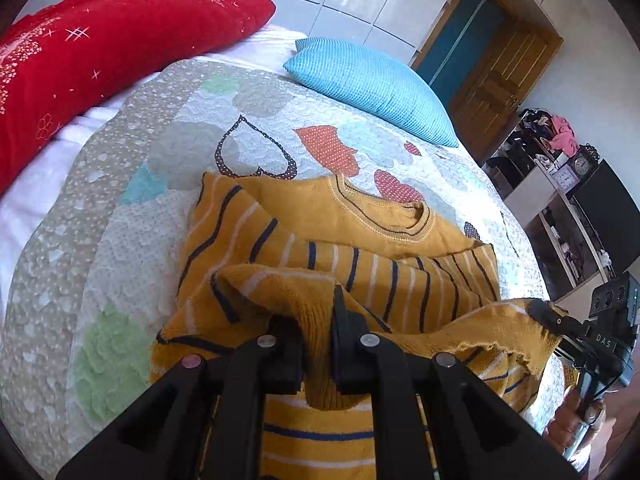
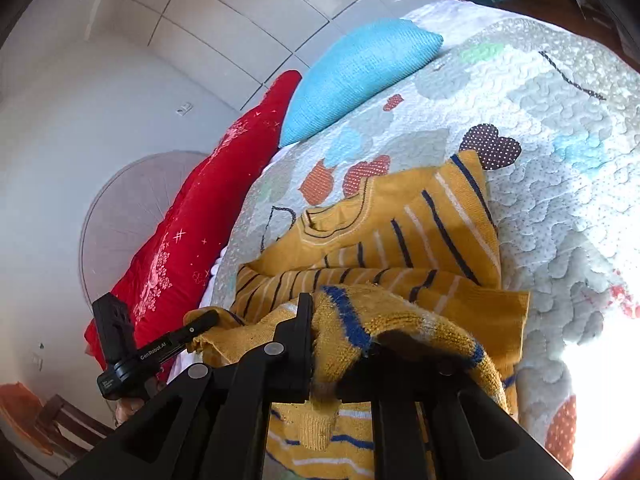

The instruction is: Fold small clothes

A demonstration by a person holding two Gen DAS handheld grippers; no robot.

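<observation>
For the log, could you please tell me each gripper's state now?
Left gripper: closed on the mustard-yellow striped knit sweater.
Right gripper: closed on the same sweater's hem.

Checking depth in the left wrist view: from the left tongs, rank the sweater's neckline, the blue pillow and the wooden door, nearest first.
From the left tongs, which grip the sweater hem:
1. Sweater's neckline, just ahead on the quilt.
2. Blue pillow, farther up the bed, right.
3. Wooden door, beyond the bed, right.
</observation>
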